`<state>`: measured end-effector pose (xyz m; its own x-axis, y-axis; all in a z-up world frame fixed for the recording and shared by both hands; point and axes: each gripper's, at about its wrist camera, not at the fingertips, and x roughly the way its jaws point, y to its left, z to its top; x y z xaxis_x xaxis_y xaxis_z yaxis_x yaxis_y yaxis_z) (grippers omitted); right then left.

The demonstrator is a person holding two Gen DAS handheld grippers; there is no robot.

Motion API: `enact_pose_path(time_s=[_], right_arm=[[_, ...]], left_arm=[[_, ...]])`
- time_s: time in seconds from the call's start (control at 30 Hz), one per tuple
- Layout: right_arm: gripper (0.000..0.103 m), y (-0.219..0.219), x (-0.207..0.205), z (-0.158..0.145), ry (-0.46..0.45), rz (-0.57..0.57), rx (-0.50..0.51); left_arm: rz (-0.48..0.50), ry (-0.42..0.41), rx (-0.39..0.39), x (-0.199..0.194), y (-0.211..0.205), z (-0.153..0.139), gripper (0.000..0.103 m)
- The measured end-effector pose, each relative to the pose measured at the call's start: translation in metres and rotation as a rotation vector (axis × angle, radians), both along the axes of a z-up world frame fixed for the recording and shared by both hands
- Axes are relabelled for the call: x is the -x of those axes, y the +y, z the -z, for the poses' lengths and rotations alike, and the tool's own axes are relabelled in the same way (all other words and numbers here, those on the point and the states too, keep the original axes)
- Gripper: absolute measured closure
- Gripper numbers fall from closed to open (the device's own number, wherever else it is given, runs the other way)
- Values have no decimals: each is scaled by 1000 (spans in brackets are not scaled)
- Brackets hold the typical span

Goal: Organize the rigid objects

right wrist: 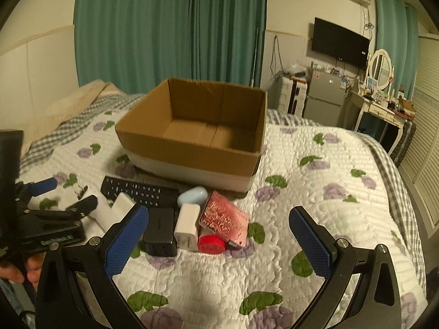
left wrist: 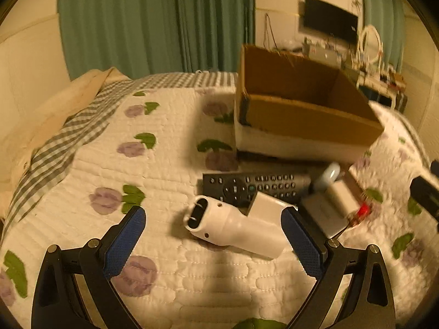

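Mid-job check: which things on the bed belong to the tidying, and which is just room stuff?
Job: cardboard box, remote, white handheld device, black adapter, white charger, blue case, red cap, pink box.
Background: TV, fridge, curtains.

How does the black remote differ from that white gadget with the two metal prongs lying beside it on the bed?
The remote is black, flat and covered with buttons; the white gadget is smooth, rounded and thicker, with no buttons in view. The remote lies nearer the cardboard box, while the white gadget lies closer to the open left gripper, with its far side against the remote. The gadget has an oval end with two metal prongs; the remote has none. Both are long, rigid and lie on the quilt.
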<state>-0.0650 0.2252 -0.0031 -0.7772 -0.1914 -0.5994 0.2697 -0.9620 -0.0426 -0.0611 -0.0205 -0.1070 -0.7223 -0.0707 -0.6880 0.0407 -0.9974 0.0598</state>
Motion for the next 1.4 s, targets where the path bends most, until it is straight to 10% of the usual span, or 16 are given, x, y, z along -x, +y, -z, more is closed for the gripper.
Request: enact_pose_path(time_s=[0.43,0.7,1.07,1.4], right_arm=[[0,-12,6,13,-32,-41,-20],[1,-89,19,20,-52,-353,-34],[41,-186,50,81,-196,-624,-110],[54,-136,45,43,-191,-463,-48]], left_arm=[[-79,-49,-69,8,-21,3,4],[-141,-23,6,-4,-47,-21,4],[-250,-26,-66,-8,-98,-22,4],[-210,9,-36,-8,-83,-25,4]])
